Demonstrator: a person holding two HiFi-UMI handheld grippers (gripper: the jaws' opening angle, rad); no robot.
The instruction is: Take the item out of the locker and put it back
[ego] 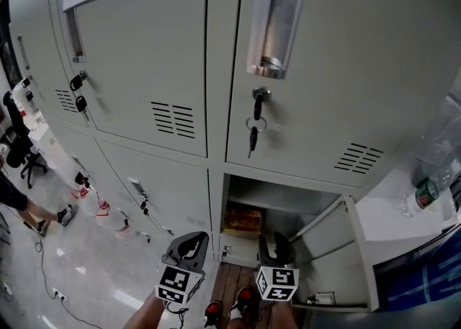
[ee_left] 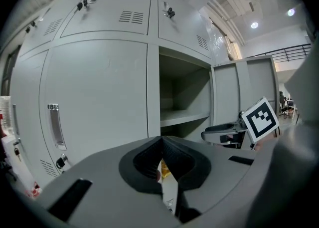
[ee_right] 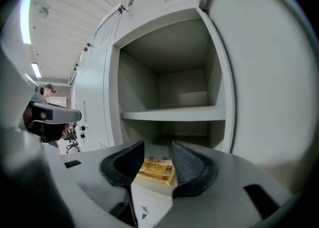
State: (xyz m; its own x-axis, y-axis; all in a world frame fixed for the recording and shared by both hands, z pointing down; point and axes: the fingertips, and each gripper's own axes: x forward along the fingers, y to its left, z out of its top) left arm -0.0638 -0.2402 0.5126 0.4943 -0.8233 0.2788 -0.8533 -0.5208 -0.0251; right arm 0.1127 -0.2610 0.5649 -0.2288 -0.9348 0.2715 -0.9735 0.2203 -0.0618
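Note:
A yellow-orange packet point(ego: 243, 218) lies on the floor of the open bottom locker point(ego: 282, 198), under its shelf point(ee_right: 174, 114). In the right gripper view the packet point(ee_right: 157, 169) shows in the gap between the jaws, lying just beyond them, and neither pad touches it. My right gripper point(ee_right: 158, 143) is open and points into the locker; in the head view that gripper point(ego: 275, 242) sits just before the opening. My left gripper point(ego: 191, 240) hangs to the left, facing the closed door beside it. Its jaws point(ee_left: 162, 141) meet at the tips with nothing held.
The locker's door point(ego: 337, 248) swings open to the right. Keys point(ego: 253, 117) hang from the lock of the door above. A plastic bottle point(ego: 430, 191) stands on a ledge at right. Spray bottles point(ego: 104, 212) and an office chair point(ego: 25, 158) stand on the floor at left.

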